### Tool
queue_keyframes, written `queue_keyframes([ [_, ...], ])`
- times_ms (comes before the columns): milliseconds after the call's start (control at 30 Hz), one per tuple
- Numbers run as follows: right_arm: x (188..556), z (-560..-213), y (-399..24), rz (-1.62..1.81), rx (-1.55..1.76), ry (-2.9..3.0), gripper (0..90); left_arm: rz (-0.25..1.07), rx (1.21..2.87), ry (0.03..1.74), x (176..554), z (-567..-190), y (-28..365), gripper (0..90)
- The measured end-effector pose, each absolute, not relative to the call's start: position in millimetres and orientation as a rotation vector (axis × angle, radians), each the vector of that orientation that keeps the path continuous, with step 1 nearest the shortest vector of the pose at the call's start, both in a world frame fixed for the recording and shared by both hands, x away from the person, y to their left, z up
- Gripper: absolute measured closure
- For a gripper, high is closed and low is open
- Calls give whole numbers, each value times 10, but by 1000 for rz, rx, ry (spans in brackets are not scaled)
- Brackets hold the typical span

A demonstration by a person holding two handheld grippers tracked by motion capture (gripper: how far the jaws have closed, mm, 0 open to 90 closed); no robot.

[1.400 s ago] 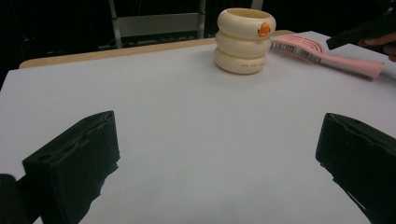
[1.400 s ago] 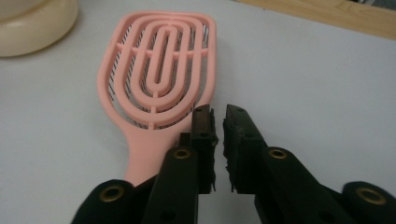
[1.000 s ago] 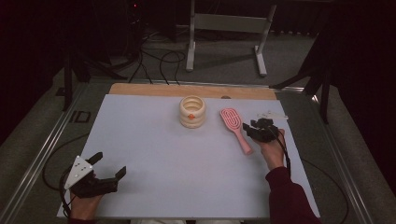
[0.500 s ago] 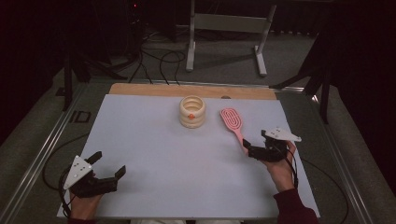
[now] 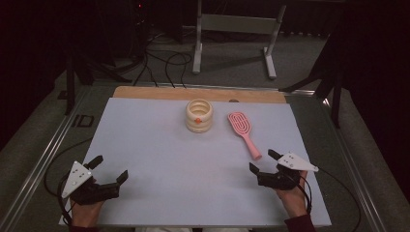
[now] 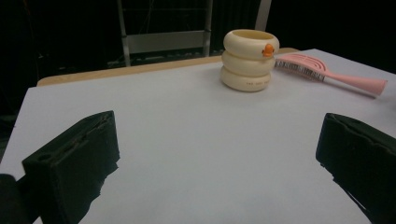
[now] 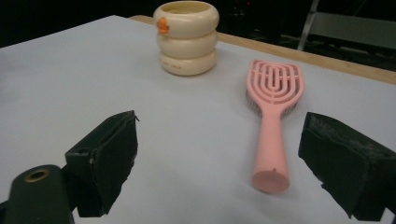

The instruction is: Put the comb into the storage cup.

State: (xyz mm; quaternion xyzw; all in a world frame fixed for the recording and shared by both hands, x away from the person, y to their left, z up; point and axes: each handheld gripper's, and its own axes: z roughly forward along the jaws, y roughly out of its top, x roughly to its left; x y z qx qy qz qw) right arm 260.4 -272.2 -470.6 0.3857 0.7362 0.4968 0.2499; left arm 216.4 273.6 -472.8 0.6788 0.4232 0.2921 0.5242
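Observation:
A pink hairbrush point(image 5: 240, 124) lies flat on the white table sheet, its handle pointing toward the near right. In the right gripper view the hairbrush point(image 7: 273, 93) rests just beyond the jaws, with its handle end nearest. My right gripper point(image 5: 261, 160) sits just short of that handle end; its jaws have just been opening and stand open with nothing between them. A cream ringed cup point(image 5: 199, 116) with a small orange duck stands upright left of the brush. My left gripper point(image 5: 112, 167) rests open at the near left corner, far from both.
The white sheet point(image 5: 159, 159) covers the table, with a wooden strip point(image 5: 145, 92) along the far edge. Metal rails run down both sides. Cables and a stand's legs point(image 5: 232, 48) lie on the floor beyond the table.
The right gripper has drawn back from the brush handle toward the near edge, with its jaws spread wider. The brush stays lying on the sheet. The left gripper has not moved.

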Motion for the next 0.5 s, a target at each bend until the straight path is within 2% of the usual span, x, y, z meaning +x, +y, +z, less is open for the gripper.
queue_keyframes([
  [500, 2420, -4824, -2785, 1372, 1031, 2000, 99, 685, 1637, 993, 2192, -4758, 2710, 0],
])
